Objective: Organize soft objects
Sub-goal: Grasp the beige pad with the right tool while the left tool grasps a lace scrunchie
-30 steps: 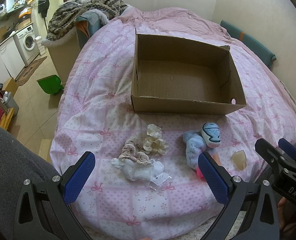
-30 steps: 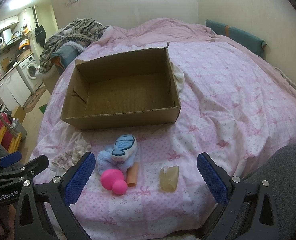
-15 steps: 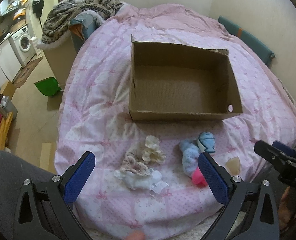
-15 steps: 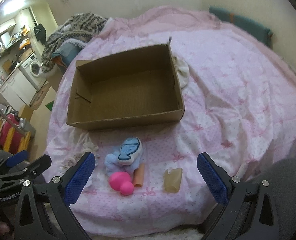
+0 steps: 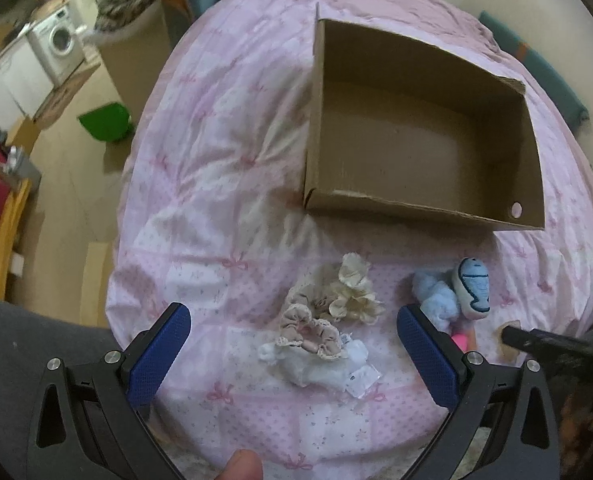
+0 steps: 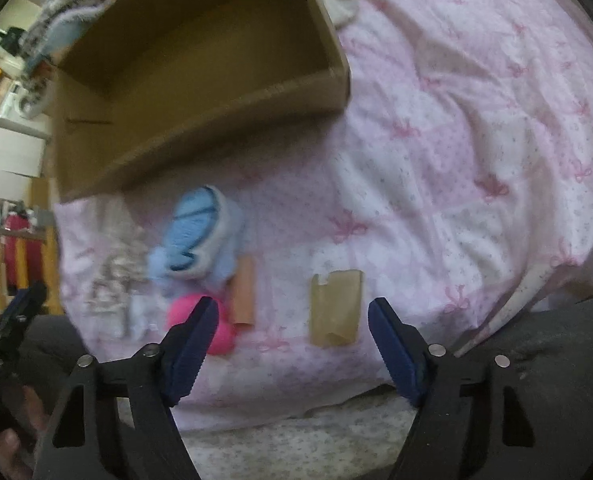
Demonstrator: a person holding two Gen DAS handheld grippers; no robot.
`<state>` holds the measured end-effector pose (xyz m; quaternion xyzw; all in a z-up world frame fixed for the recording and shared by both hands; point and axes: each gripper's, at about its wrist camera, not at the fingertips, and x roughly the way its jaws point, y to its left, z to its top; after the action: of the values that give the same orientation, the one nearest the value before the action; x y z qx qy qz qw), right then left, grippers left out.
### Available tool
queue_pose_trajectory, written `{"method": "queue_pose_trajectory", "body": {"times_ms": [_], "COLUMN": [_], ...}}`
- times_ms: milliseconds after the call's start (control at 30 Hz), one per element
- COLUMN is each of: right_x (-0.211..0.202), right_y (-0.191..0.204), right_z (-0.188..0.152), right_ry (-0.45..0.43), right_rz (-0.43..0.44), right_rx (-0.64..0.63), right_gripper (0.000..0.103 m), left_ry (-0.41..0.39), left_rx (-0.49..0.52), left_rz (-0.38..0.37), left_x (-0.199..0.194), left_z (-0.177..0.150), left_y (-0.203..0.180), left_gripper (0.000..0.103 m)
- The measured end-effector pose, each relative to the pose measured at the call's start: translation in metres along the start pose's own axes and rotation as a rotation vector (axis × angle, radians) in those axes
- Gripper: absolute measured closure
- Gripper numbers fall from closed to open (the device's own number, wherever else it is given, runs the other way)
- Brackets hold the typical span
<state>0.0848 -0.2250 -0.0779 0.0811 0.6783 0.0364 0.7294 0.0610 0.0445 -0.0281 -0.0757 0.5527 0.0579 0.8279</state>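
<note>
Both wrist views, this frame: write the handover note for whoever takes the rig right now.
Left gripper: open, empty, above the scrunchie pile.
Right gripper: open, empty, over the tan pouch.
Cardboard box on the pink quilt: nothing visible inside.
In front of the box: scrunchies, blue plush fish, pink toy, orange tube, pouch.
Done: nothing boxed.
Left: probably move every item into the box.
</note>
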Motion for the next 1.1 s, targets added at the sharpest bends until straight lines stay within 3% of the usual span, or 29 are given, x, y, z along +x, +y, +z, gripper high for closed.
{"method": "queue_pose_trajectory", "body": {"times_ms": [67, 133, 200, 333, 433, 600, 700, 867, 967, 1100], "right_x": [0.011, 0.019, 0.023, 0.029, 0.025, -0.008, -0.036, -0.062, -0.058, -0.045], "right_y": [0.002, 0.004, 0.007, 0.010, 0.010, 0.018, 0.018, 0.014, 0.003, 0.005], "right_z": [-0.001, -0.003, -0.005, -0.009, -0.012, -0.019, -0.019, -0.006, -0.007, -0.012], "right_ry": [0.001, 0.012, 0.013, -0.002, -0.026, -0.098, -0.177, -0.270, -0.269, -0.256], "right_rz": [-0.078, -0.095, -0.106, -0.162, -0.136, -0.010, 0.058, 0.161, 0.199, 0.193], "right_rx": [-0.030, -0.039, -0.044, -0.062, -0.076, -0.097, -0.117, -0.129, -0.094, -0.075], "right_gripper": [0.021, 0.024, 0.037, 0.074, 0.087, 0.088, 0.088, 0.088, 0.088, 0.088], "left_ry": [-0.006, -0.009, 0.001, 0.013, 0.006, -0.010, 0.016, 0.121, 0.180, 0.258], "left_rx": [-0.005, -0.005, -0.011, -0.027, -0.032, -0.042, -0.073, -0.142, -0.157, -0.113], "left_rz": [-0.001, 0.008, 0.004, -0.002, -0.005, -0.010, -0.020, -0.040, -0.065, -0.088], "left_x": [-0.001, -0.001, 0.001, 0.004, 0.003, -0.001, 0.004, 0.025, 0.037, 0.053], "left_z": [0.001, 0.002, 0.002, 0.005, 0.006, 0.008, 0.011, 0.015, 0.015, 0.015], "left_y": [0.001, 0.001, 0.001, 0.005, 0.007, 0.012, 0.019, 0.034, 0.036, 0.023], "left_gripper": [0.000, 0.000, 0.000, 0.000, 0.000, 0.001, 0.008, 0.024, 0.036, 0.044]}}
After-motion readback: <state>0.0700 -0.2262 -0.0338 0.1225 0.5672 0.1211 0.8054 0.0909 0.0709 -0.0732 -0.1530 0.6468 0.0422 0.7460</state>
